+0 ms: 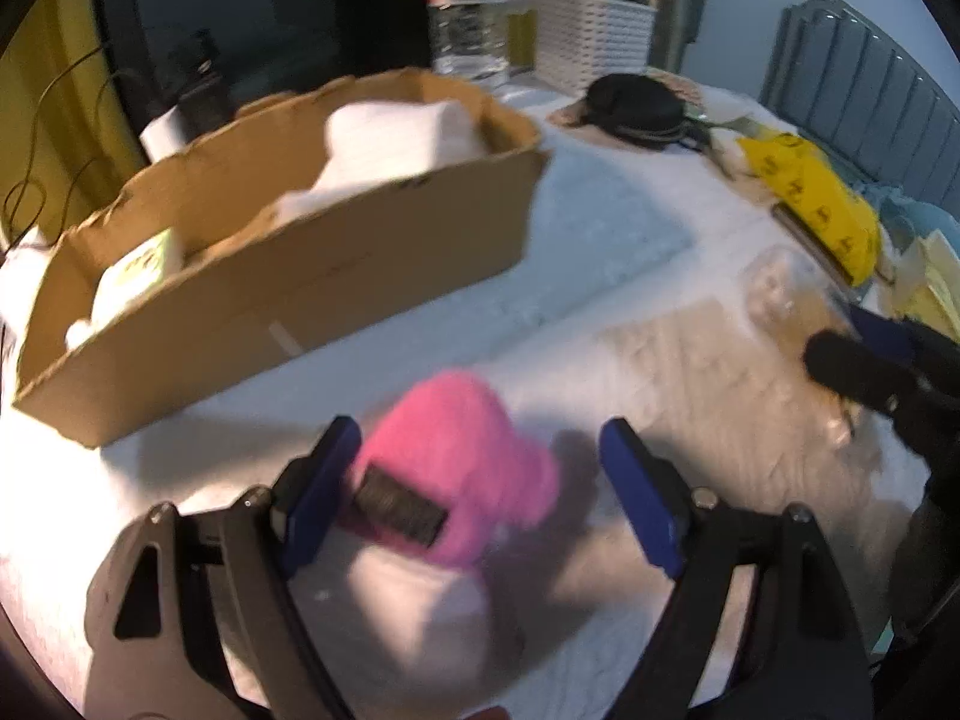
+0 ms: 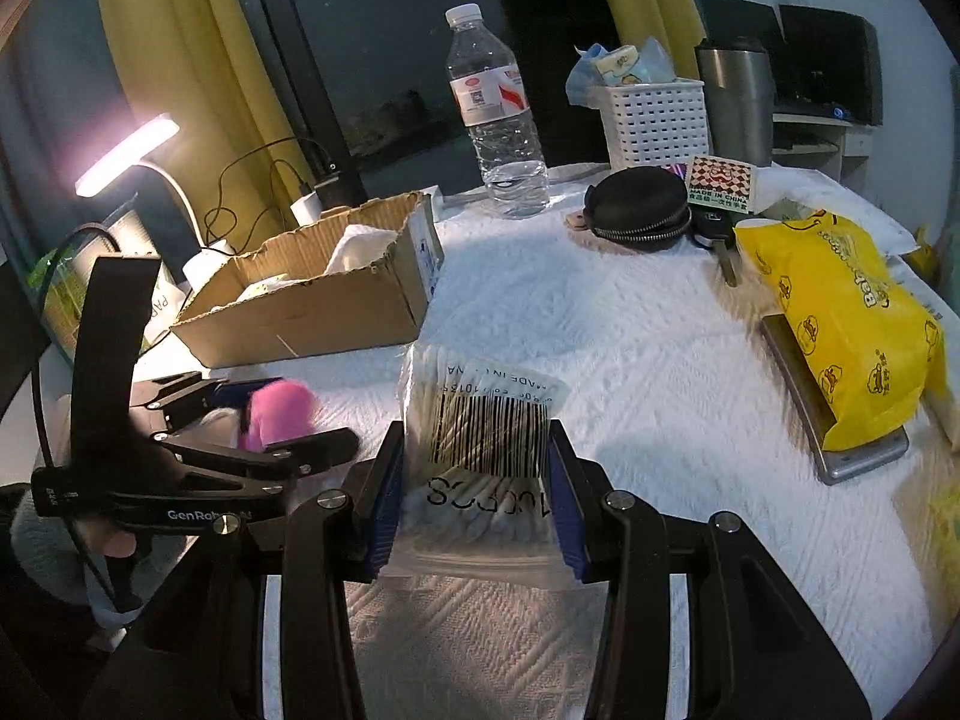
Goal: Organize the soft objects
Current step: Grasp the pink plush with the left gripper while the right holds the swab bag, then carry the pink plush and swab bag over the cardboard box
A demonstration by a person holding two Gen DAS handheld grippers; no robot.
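A: Where do things stand around the cardboard box [image 1: 288, 276]?

B: The pink fuzzy sock [image 1: 462, 468] lies on the white cloth [image 2: 630, 324] just in front of the box's long side. The left gripper [image 1: 480, 492] hangs over it with jaws wide; one blue pad is touching or nearly touching the fluff, the other stands clear.

A: And the right gripper [image 2: 474, 498]?

B: Clamped on the bag of cotton swabs [image 2: 480, 420], pads pressing its sides, also in front of the box, to the sock's right.

A: So how to take the sock cleanly?

B: I'd centre the jaws so both pads straddle the pink part, not the black label, then sink until they bracket its bulk before closing. It's soft; a shallow pinch would likely slip. Keep the swab bag clear of the left fingers.
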